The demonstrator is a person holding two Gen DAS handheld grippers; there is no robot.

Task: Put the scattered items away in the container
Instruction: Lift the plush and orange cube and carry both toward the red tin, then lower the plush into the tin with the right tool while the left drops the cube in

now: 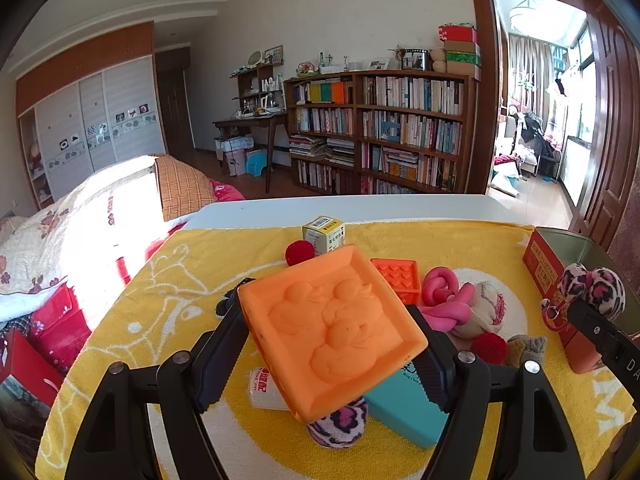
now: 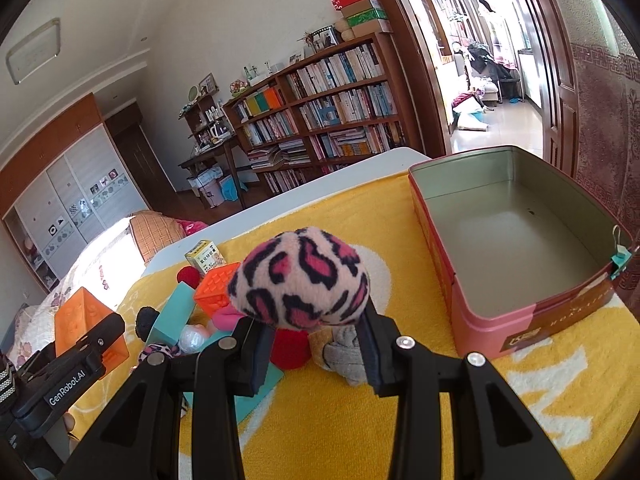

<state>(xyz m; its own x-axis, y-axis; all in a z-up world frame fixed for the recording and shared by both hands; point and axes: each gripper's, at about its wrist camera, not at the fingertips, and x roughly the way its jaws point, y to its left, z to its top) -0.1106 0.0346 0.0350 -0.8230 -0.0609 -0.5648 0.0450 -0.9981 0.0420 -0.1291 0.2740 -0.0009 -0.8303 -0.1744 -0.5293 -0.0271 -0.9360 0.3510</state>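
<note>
My left gripper (image 1: 328, 360) is shut on an orange square foam block (image 1: 332, 328) with ducks in relief, held tilted above the pile of items. My right gripper (image 2: 314, 344) is shut on a pink-and-black leopard plush ball (image 2: 300, 280), lifted over the yellow towel (image 2: 360, 420). The container, an open metal tin (image 2: 436, 240) with pink and brown walls, stands to the right of the right gripper, and nothing shows inside it. In the left wrist view the tin (image 1: 540, 256) sits at the far right, with the plush ball (image 1: 592, 292) in front of it.
On the towel lie an orange studded brick (image 1: 398, 278), a pink knotted toy (image 1: 442, 300), two red pom-poms (image 1: 300, 251), a small yellow box (image 1: 324, 234), a teal box (image 1: 404, 412), a white bottle (image 1: 266, 390), another leopard plush (image 1: 340, 424). A bed stands at left.
</note>
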